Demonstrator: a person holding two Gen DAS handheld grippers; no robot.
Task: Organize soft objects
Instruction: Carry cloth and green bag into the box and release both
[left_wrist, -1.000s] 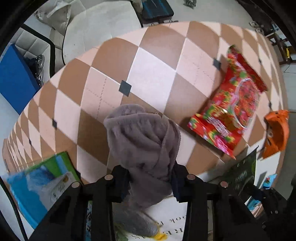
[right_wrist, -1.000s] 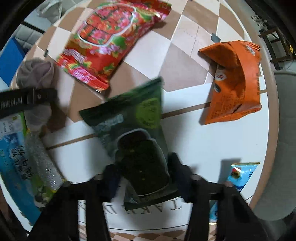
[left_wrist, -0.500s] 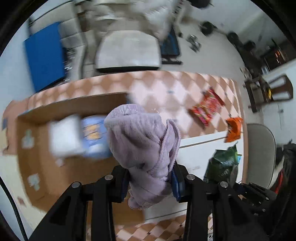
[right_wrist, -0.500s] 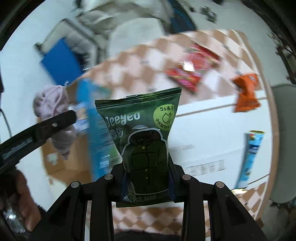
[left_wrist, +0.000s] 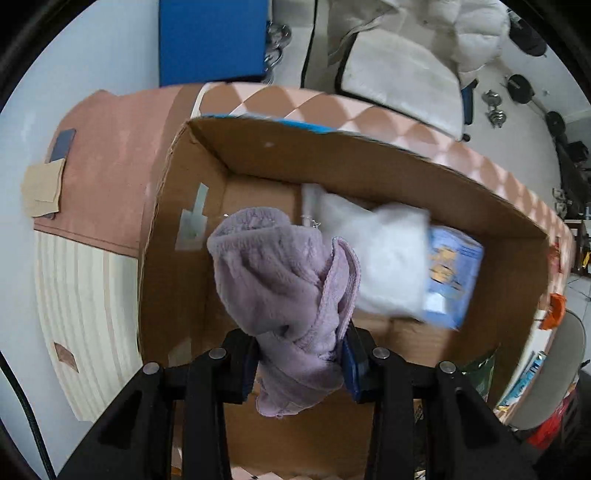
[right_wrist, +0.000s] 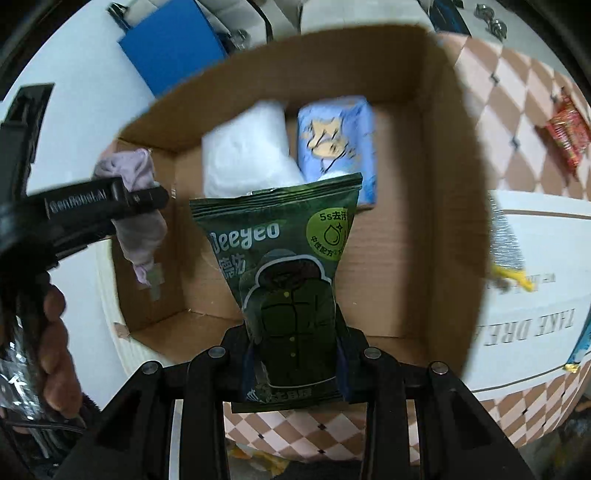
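A bunched lilac fleece cloth (left_wrist: 291, 291) is clamped between the jaws of the left gripper (left_wrist: 299, 363), which is held above the open cardboard box (left_wrist: 332, 155). In the right wrist view the same cloth (right_wrist: 138, 206) is seen hanging over the left wall of the box (right_wrist: 450, 184). A dark green wipes packet (right_wrist: 288, 280) is clamped upright between the jaws of the right gripper (right_wrist: 293, 363), also above the box opening.

On the box floor, a white soft bundle (left_wrist: 373, 258) is seen toward the far side, with a light blue printed pack (left_wrist: 450, 280) touching it on its right. Outside the box, on the checked tablecloth (right_wrist: 517, 110) to the right, a red snack bag (right_wrist: 567, 133) is seen lying well apart from the box.
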